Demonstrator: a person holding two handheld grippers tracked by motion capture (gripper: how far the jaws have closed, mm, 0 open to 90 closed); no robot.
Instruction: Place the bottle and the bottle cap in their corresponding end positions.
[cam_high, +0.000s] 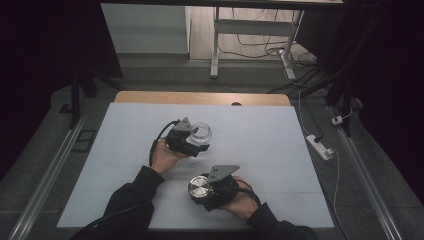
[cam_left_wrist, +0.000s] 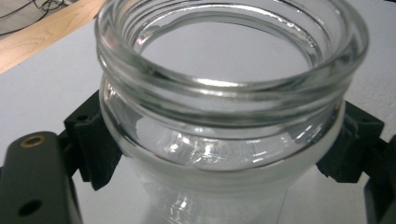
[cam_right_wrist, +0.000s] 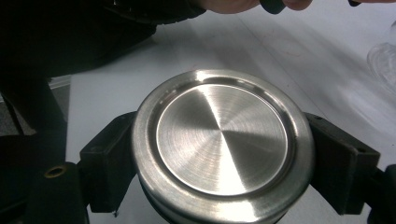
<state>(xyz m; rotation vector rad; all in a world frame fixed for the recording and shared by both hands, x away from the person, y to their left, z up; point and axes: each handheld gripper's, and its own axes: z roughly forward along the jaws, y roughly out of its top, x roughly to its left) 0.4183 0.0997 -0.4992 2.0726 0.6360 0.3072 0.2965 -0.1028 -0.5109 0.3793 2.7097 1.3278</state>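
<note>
A clear glass jar (cam_high: 201, 134) with an open threaded mouth sits in my left gripper (cam_high: 192, 141), near the middle of the white table top. In the left gripper view the jar (cam_left_wrist: 224, 116) is clamped at its neck between the two black jaws, its mouth empty. My right gripper (cam_high: 202, 190) is nearer the front edge and is shut on a round brushed-metal lid (cam_high: 200, 188). In the right gripper view the lid (cam_right_wrist: 222, 140) lies flat side up between the jaws. Jar and lid are apart.
The white table top (cam_high: 270, 145) has a wooden strip (cam_high: 200, 97) along its far edge. A power strip (cam_high: 320, 147) and cables lie on the floor at the right. The person's dark sleeves (cam_high: 130, 200) come in from the bottom.
</note>
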